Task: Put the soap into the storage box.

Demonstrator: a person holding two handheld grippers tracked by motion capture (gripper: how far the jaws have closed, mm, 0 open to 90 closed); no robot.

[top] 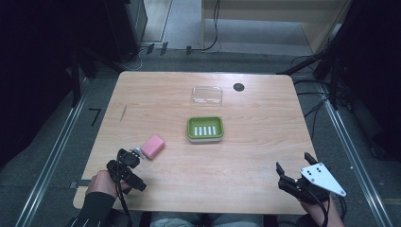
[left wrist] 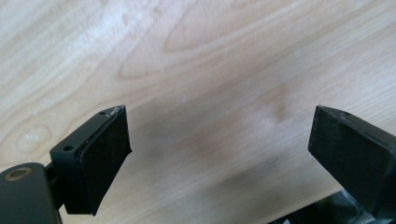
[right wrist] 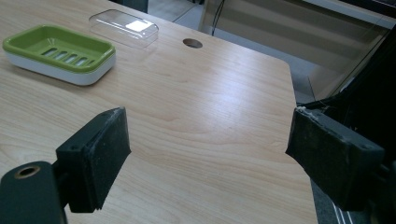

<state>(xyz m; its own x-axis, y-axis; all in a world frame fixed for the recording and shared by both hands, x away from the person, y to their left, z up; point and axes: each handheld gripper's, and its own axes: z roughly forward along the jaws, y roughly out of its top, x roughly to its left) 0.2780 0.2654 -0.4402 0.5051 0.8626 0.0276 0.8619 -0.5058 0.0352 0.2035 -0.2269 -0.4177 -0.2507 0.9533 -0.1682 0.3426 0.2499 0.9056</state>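
Observation:
A pink bar of soap point(top: 152, 146) lies on the wooden table point(top: 246, 156), left of centre. Just below and left of it, my left gripper point(top: 128, 165) is tilted down at the tabletop. In the left gripper view its jaws stand wide open point(left wrist: 219, 126) over bare wood. A green soap dish point(top: 205, 128) with a white base sits mid-table, and a clear lid point(top: 207, 95) lies behind it. My right gripper point(top: 293, 163) is open near the front right corner, nothing between its jaws point(right wrist: 210, 126). It faces the green soap dish point(right wrist: 60, 53) and the clear lid point(right wrist: 123, 27).
A round cable hole point(top: 239, 87) sits near the table's far edge, right of the lid. The table's right edge point(right wrist: 299, 140) runs close by the right gripper's outer jaw. Cables and dark stands lie on the floor around the table.

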